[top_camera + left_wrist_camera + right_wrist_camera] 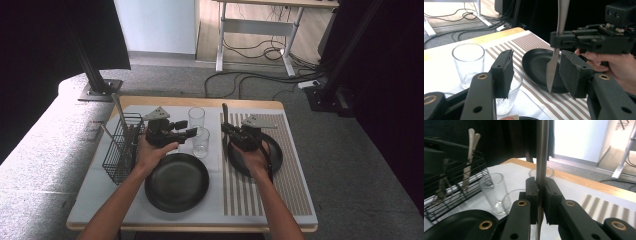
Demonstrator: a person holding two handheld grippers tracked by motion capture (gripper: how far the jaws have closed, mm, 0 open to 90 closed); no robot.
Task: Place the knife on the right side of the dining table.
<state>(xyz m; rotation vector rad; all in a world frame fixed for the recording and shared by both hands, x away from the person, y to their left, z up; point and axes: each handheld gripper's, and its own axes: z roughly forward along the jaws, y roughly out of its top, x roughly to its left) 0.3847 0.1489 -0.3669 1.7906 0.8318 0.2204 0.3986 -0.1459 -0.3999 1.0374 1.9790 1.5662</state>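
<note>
Two black plates (176,182) sit on a white cloth (100,185) beside a placemat (295,185) striped brown and white. A silver knife (552,67) gleams between the black jaws of the right gripper (539,190), near clear glasses (200,142) and a black wire basket (122,147).

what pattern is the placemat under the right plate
Brown and white stripes on the placemat, clearest in the left gripper view.

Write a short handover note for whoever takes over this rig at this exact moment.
Right gripper: shut on the knife, held upright, blade down, above the black plate on the striped mat.
Left gripper: open, nothing between its jaws, near the two glasses.
Wire basket at the left has utensils in it.
Done: knife is in the right gripper alone.
Left: probably set it down beside a plate.
</note>
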